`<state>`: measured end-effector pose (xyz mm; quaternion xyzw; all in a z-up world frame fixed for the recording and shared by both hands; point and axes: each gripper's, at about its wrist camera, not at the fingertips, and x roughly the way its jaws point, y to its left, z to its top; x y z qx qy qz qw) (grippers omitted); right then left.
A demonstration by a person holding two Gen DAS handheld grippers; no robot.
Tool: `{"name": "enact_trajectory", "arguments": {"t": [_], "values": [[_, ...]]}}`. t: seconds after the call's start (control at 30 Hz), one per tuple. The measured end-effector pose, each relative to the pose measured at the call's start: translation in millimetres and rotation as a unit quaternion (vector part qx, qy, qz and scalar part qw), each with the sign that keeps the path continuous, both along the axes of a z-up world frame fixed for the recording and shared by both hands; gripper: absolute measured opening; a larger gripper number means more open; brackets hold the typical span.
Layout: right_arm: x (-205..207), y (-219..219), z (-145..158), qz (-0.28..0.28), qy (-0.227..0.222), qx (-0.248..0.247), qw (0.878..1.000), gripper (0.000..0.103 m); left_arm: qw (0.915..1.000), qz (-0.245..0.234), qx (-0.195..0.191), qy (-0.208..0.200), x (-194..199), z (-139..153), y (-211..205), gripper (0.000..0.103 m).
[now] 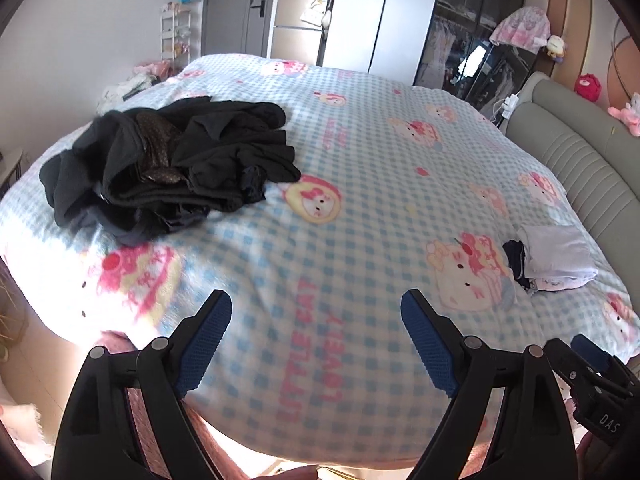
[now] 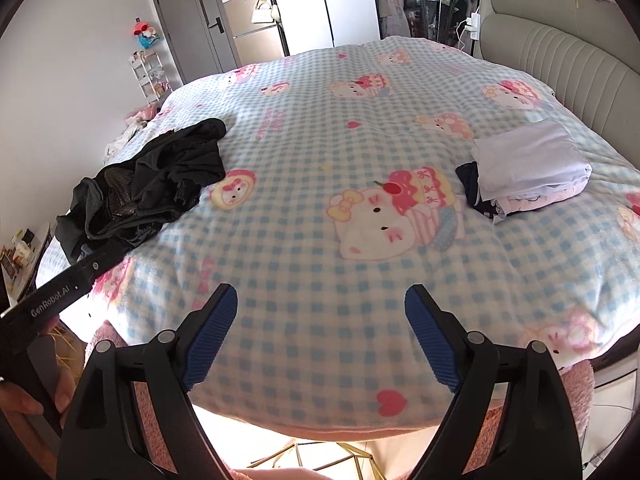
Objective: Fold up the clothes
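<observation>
A heap of unfolded black clothes (image 1: 168, 160) lies on the left of the checked bed cover (image 1: 360, 168); the right wrist view shows the same heap (image 2: 152, 188) at its left. On the right of the bed rests a small stack of folded clothes (image 1: 556, 258), white on top with dark cloth under it, also in the right wrist view as the stack (image 2: 528, 168). My left gripper (image 1: 316, 304) hangs open over the near edge of the bed, nothing between its blue pads. My right gripper (image 2: 320, 300) is open too, empty, above the near edge.
A padded grey headboard (image 2: 560, 52) borders the bed on the right. Beyond the far edge stand a door (image 2: 188, 28), a fridge (image 1: 298, 28) and a glass-front wardrobe (image 1: 468, 40). A white shelf rack (image 1: 174, 36) stands at the far left. Plush toys sit around the room.
</observation>
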<state>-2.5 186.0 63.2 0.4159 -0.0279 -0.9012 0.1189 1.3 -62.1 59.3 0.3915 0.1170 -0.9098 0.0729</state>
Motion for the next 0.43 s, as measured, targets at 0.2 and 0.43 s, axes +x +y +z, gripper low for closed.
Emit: {"name": "enact_trajectory", "arguments": {"t": [0.2, 0.43], "values": [[5, 0, -3, -0.001, 0.013, 0.02, 1.0, 0.089, 0.9985, -0.028, -0.047, -0.01, 1, -6, 18, 0.089], [-1, 4, -17, 0.0, -0.007, 0.013, 1.0, 0.09, 0.9973, -0.045, -0.058, -0.008, -2, -3, 25, 0.089]]}}
